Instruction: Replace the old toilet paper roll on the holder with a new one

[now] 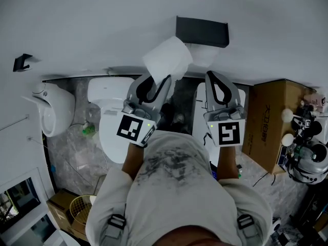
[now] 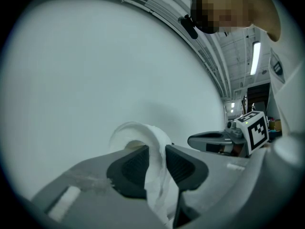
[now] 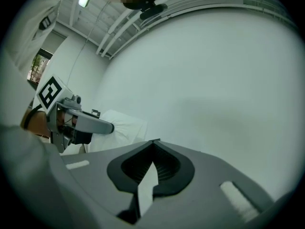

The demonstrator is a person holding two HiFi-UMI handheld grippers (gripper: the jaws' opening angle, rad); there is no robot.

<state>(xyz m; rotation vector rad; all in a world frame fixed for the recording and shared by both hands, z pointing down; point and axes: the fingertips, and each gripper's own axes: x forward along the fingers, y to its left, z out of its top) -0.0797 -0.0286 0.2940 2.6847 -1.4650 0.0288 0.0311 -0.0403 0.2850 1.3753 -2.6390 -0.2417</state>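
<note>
White wall carries a black holder. Below-left of it, the left gripper pinches a roll by its side. The right gripper, below the holder, is closed.

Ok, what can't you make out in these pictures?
Holder: head view; its black cover hides any spindle or old roll.
White patch beneath it: head view; washed out, roll or loose sheet unclear.
White sliver in the shut right gripper: right gripper view; paper or gap, cannot tell.
Both gripper views: holder out of frame.
</note>
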